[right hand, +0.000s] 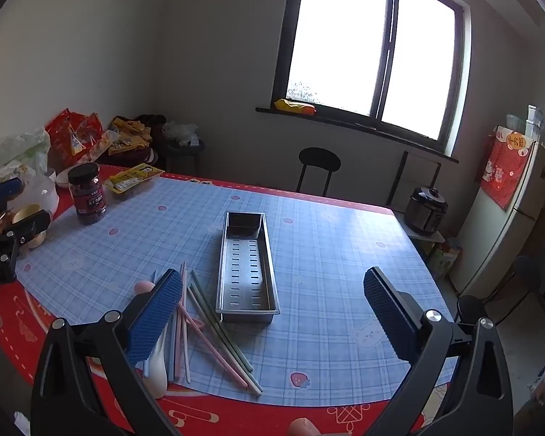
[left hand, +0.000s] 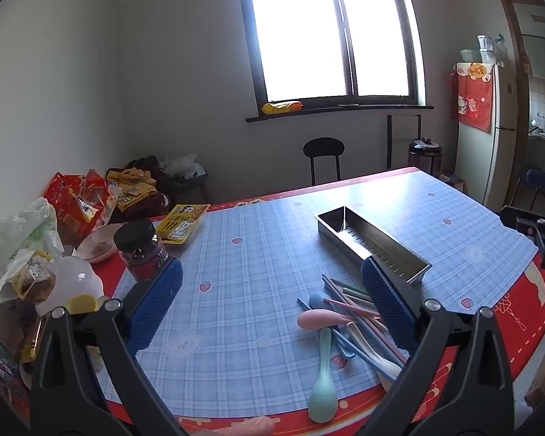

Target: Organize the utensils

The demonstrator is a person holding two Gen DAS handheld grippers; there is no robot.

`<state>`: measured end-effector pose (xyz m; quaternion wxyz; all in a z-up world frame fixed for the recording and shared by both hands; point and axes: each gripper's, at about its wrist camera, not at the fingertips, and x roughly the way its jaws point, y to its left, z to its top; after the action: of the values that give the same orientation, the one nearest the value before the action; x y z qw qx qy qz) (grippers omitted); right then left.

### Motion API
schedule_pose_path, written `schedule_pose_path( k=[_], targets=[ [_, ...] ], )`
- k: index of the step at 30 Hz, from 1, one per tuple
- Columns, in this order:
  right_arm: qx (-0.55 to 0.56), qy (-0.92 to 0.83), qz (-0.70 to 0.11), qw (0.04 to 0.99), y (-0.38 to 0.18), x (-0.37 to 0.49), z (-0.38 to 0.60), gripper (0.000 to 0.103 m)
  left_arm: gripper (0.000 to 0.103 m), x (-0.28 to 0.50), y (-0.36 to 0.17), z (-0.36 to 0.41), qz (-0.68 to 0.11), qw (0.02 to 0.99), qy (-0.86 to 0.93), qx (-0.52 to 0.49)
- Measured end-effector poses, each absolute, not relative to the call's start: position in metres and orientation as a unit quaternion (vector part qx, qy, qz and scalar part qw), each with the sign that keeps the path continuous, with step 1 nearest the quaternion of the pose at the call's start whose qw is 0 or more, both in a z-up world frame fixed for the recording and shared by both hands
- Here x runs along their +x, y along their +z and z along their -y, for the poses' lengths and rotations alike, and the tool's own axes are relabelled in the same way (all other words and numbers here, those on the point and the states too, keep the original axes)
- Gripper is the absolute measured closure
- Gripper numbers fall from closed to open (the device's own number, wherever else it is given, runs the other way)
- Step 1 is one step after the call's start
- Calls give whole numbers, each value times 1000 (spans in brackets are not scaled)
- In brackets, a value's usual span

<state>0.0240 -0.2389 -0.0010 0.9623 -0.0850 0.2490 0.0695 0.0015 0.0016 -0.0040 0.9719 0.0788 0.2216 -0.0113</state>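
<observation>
Left wrist view first: the left gripper hangs over the counter with its jaws wide apart, nothing between them. Off to the right sits the steel tray, empty, its long axis running from upper left to lower right across the blue checked mat. Just below its near end lies the heap of utensils. The chopsticks point up-left toward the tray, crossing one another. The pink spoon lies bowl to the left, handle to the right. The mint spoon runs nearly straight toward the camera, bowl nearest us. On the left, a dark-lidded jar and a yellow packet; their print is too small to read. Far right, a red cloth hangs on the fridge, its characters unclear.

Now the right wrist view: the right gripper is also spread wide and holding nothing. The steel tray lies almost dead ahead, long axis running away from the camera, slotted floor bare. The chopsticks fan out just left of it, tips toward the far side, partly behind the left blue pad. A white spoon lies beside them, bowl nearest us. The jar stands upright far left; its label cannot be read.
</observation>
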Motion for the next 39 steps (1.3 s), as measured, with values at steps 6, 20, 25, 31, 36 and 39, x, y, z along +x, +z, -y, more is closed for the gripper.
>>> schedule_pose_path(
  k=[6, 20, 25, 31, 36, 39],
  targets=[
    [-85, 68, -249, 963, -1, 24, 240, 5, 6, 2, -3, -4, -221, 972, -11, 76],
    [-85, 68, -250, 962, 1, 26, 241, 5, 6, 1, -3, -3, -220, 972, -12, 78],
    [-84, 66, -251, 962, 2, 28, 240, 5, 6, 1, -3, -3, -220, 973, -13, 75],
    [-84, 68, -251, 962, 1, 27, 240, 5, 6, -2, -1, -4, -216, 973, -15, 73],
    [-85, 67, -250, 962, 1, 27, 240, 5, 6, -1, 1, -5, -217, 973, -14, 71],
    [-85, 66, -249, 962, 1, 27, 241, 5, 6, 0, 1, -6, -218, 973, -14, 71]
  ],
)
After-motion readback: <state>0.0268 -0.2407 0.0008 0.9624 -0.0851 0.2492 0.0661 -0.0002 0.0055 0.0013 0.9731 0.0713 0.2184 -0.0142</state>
